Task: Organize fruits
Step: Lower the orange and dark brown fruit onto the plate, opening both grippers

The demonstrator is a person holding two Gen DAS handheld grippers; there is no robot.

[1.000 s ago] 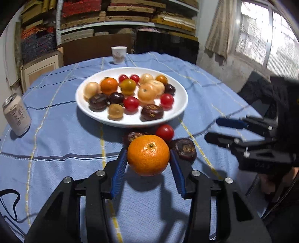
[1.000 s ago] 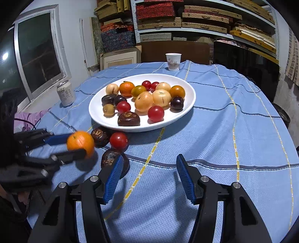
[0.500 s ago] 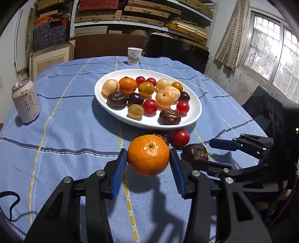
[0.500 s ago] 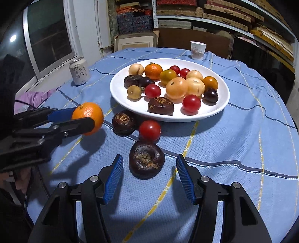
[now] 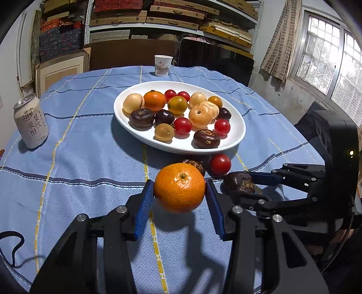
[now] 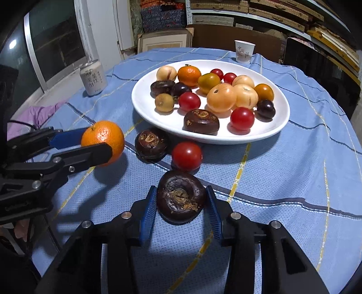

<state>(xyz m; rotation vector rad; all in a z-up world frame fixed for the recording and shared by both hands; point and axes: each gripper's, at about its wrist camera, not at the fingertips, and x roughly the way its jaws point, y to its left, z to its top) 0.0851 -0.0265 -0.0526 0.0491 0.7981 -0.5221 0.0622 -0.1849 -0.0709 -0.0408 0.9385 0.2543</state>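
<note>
The mandarin (image 5: 179, 187) sits clamped between the left gripper (image 5: 179, 199)'s blue pads, lifted above the blue checked tablecloth (image 5: 79, 162). At its three o'clock, the right gripper (image 6: 181, 204) brackets a dark water chestnut (image 6: 180, 196), pads touching its sides. At twelve o'clock stands the white fruit plate (image 5: 237, 135); at ten, a can (image 5: 30, 121) lettered 梨饮; beyond, a printed paper cup (image 5: 163, 65) and shelves.

Drink can (image 5: 31, 121) stood upright at left on blue tablecloth (image 5: 79, 158); paper cup (image 5: 163, 65) at far edge; shelves (image 5: 172, 15) behind.
</note>
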